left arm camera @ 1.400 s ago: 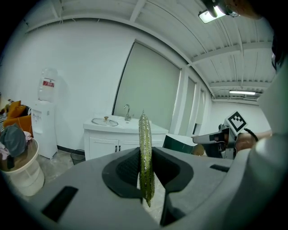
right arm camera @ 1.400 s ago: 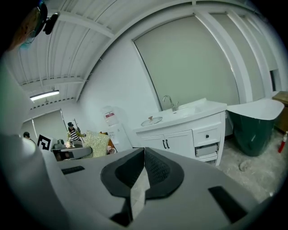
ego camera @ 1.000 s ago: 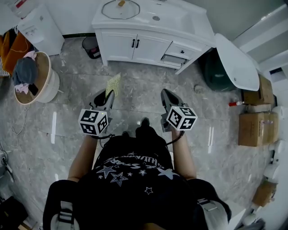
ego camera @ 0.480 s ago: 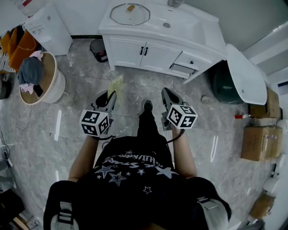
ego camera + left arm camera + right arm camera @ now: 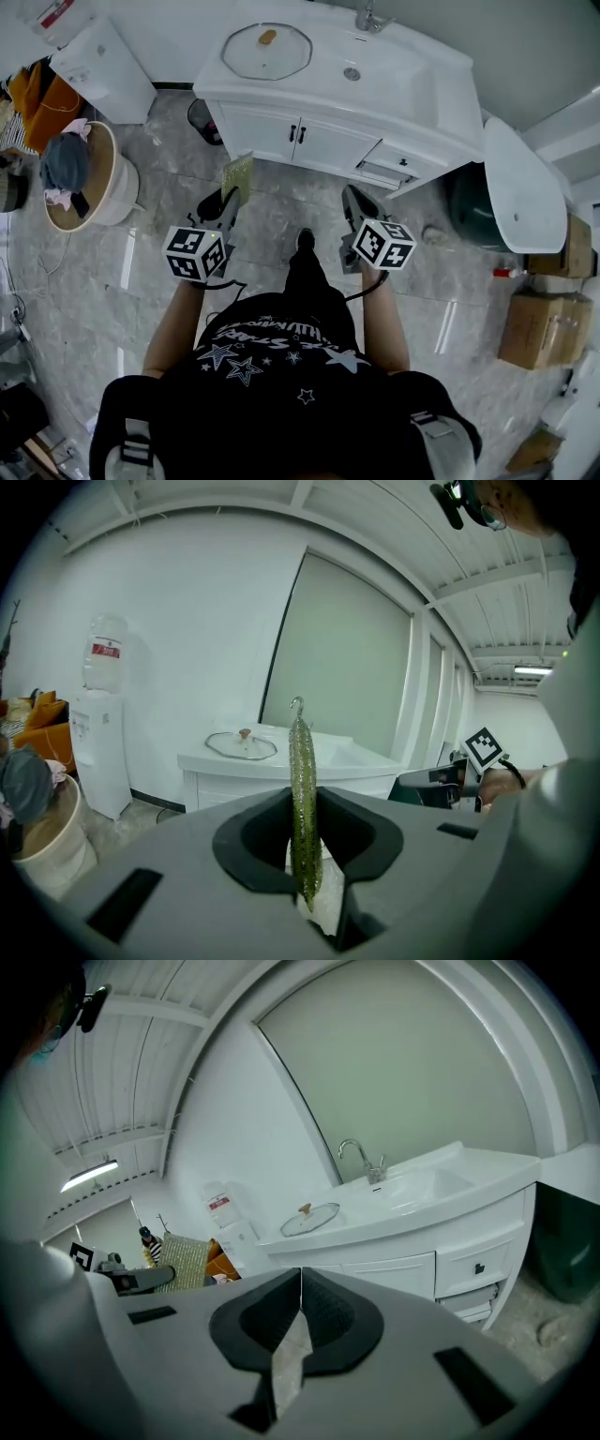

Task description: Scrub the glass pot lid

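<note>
stepped nearer the vanity [image 5: 412, 84] than a second ago, glass pot lid [image 5: 266, 50] on its far-left top, unreached. left gripper [image 5: 228, 199] clamped on the scouring pad [image 5: 238, 173], right gripper [image 5: 354, 195] pinched together, empty.

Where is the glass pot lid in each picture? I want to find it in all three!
Head view: the glass pot lid lies near the top, left of middle, on the counter.
Left gripper view: the lid sits left of middle.
Right gripper view: the lid sits near the middle.
Shared landmark: the white sink cabinet under it.
</note>
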Action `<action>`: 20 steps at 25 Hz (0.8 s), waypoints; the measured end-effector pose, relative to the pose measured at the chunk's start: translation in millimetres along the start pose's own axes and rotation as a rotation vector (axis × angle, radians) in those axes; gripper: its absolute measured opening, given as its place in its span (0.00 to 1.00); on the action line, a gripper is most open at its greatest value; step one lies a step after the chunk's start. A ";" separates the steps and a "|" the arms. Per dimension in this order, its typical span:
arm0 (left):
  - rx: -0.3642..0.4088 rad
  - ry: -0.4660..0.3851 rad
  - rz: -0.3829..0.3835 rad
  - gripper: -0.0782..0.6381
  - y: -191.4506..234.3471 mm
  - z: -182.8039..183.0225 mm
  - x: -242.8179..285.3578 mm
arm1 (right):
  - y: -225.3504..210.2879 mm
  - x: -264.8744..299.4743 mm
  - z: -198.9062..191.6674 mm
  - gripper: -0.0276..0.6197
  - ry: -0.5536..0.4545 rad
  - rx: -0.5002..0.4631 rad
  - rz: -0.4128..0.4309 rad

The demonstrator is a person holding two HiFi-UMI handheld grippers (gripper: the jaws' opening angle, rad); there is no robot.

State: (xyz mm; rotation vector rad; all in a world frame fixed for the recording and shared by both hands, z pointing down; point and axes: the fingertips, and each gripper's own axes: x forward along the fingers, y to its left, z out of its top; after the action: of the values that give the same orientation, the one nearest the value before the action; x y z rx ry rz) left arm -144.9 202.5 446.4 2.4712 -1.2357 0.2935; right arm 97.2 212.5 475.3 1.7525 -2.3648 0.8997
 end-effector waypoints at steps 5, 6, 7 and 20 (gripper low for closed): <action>0.002 0.007 0.023 0.21 -2.8 24.1 52.5 | -38.4 32.9 37.2 0.06 0.015 0.001 0.025; 0.001 0.006 0.029 0.21 -2.8 28.9 61.6 | -44.7 39.3 44.2 0.06 0.017 0.001 0.031; -0.001 0.005 0.036 0.21 -2.7 33.4 70.4 | -50.4 45.6 51.1 0.06 0.019 0.000 0.038; -0.046 -0.014 0.114 0.21 7.8 71.0 161.1 | -109.6 126.6 120.6 0.06 0.034 -0.029 0.140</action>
State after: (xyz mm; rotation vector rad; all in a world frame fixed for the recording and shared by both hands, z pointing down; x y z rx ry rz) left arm -53.5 52.1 438.0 2.3730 -1.3759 0.2749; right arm 184.8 25.8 469.0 1.5651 -2.4904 0.9001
